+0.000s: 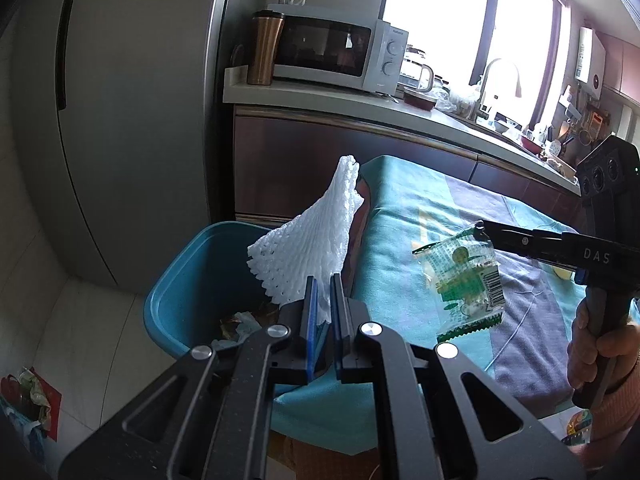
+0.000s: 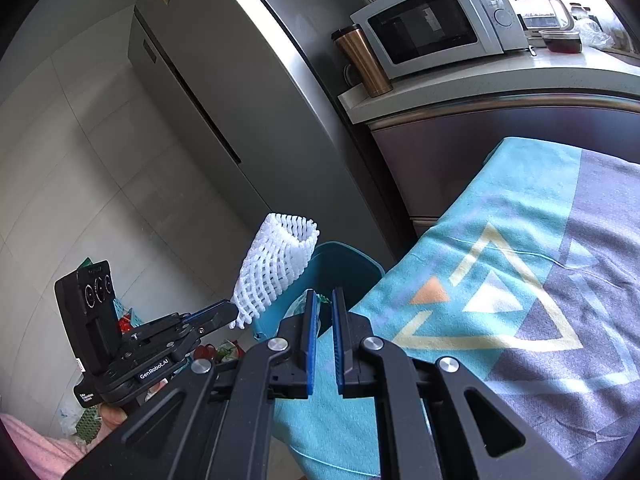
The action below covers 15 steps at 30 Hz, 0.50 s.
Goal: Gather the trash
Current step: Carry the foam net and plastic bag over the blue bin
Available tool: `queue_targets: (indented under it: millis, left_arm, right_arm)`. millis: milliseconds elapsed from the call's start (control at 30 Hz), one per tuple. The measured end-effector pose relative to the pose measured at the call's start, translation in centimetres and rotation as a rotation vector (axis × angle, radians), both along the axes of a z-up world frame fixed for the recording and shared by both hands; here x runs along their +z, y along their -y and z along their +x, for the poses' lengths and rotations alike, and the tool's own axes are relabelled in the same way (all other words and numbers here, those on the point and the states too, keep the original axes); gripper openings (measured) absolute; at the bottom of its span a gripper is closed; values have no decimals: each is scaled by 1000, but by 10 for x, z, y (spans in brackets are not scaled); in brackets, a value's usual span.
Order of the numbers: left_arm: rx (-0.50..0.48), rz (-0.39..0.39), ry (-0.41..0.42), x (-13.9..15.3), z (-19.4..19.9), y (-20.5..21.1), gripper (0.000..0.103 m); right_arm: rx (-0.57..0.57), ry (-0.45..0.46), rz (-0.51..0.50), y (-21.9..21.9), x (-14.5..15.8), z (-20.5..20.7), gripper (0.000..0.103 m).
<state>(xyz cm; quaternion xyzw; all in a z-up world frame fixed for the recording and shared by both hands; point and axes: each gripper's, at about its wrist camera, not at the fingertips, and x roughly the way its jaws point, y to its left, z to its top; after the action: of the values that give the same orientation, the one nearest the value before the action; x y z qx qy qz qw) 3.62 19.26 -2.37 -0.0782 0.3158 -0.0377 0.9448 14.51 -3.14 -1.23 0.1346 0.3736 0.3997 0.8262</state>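
So both tools are loaded up right now. The left tool (image 1: 325, 300) is clamped on the bottom edge of a white foam fruit net (image 1: 310, 240), which sticks up and leans out over the blue bin (image 1: 176, 280) sitting on the floor next to the cloth-covered counter (image 1: 420, 208). The right tool (image 1: 480, 232) is pinching a clear green-printed wrapper (image 1: 464, 280) by its top corner, and the thing dangles over the cloth, not quite at the bin yet. From the right wrist view you can just see a bit of plastic between the blue pads (image 2: 310, 312), so that matches.

Handling-wise, my guess is neither piece weighs anything. The foam net is squishy and springy, so a hard squeeze on an edge is fine and it won't slip much thanks to the mesh texture. The wrapper is the annoying one: thin, slick film, floppy, likely to cling to a pad when let go. Grabbing it at the crimped seam, like here, seems the safest spot.

There's already some trash at the bottom of the bin, so I'd call this mid-task, carrying both over for the drop.
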Motion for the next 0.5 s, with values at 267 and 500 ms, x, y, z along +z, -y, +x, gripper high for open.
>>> queue_targets:
  millis: [267, 500]
  left_arm:
    - [23, 9, -13, -6, 2, -10, 7]
    - [39, 10, -24, -11, 7, -17, 7]
  right_arm:
    - [14, -5, 2, -9, 1, 8, 6]
    - [35, 2, 3, -20, 5, 12, 6]
